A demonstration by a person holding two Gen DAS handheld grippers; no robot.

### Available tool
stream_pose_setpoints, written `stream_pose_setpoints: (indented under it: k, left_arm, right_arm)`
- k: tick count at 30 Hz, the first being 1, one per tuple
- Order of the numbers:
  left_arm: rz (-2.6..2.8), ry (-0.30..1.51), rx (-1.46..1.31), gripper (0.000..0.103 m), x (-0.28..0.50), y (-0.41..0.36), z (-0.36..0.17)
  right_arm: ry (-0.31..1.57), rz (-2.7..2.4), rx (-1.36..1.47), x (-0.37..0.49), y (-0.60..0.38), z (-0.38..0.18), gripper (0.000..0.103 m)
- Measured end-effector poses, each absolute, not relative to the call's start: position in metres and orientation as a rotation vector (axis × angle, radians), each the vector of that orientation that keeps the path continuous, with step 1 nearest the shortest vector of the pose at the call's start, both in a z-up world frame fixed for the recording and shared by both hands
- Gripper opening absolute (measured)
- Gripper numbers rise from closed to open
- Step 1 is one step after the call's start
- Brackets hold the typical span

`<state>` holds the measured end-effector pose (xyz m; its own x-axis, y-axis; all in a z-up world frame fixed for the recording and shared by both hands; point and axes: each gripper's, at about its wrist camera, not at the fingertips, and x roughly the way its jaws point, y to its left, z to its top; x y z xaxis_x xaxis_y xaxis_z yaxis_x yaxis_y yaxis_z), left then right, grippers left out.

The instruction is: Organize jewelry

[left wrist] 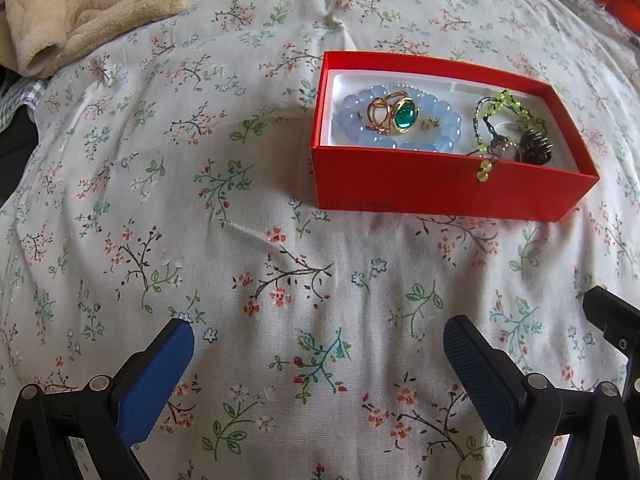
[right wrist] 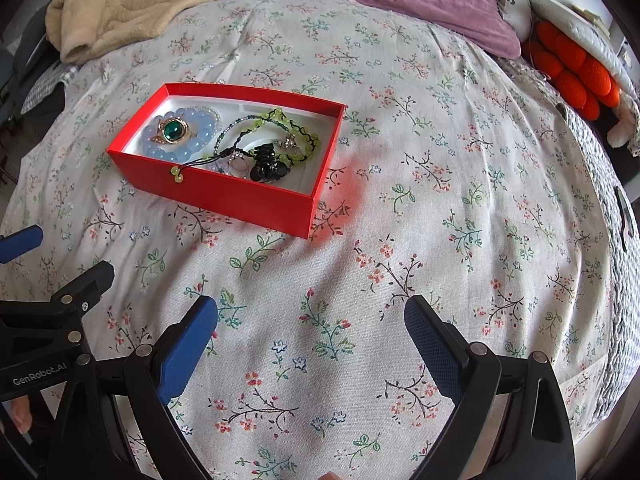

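red cardboard box is light; its beaded jewelry is slippery, tangled. grip box walls. both hand-held grippers gape empty.

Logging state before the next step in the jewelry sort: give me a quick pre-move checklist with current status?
1. Left gripper open and empty: ok.
2. Right gripper open and empty: ok.
3. Open red cardboard box flat on the floral bedsheet, clear of both grippers: ok.
4. Gold ring with green stone sits on the pale blue bead bracelet, inside the box: ok.
5. Yellow-green beaded cord fully inside: not ok, its end hangs over the front wall.
6. Cord free of the black hair clip: cannot tell.
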<state>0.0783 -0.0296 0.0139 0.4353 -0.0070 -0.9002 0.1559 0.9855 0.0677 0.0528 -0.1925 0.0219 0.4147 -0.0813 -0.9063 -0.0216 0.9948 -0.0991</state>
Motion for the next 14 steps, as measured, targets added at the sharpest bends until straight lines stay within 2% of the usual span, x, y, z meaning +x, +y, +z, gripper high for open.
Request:
stream_pose_setpoints:
  k: [14]
  left_arm:
    - [-0.090, 1.125, 0.153, 0.102, 0.0773, -0.0287, 0.0105]
  right_arm:
    - [1.145, -0.036, -0.105, 0.0507, -0.1920, 0.0192, 0.096]
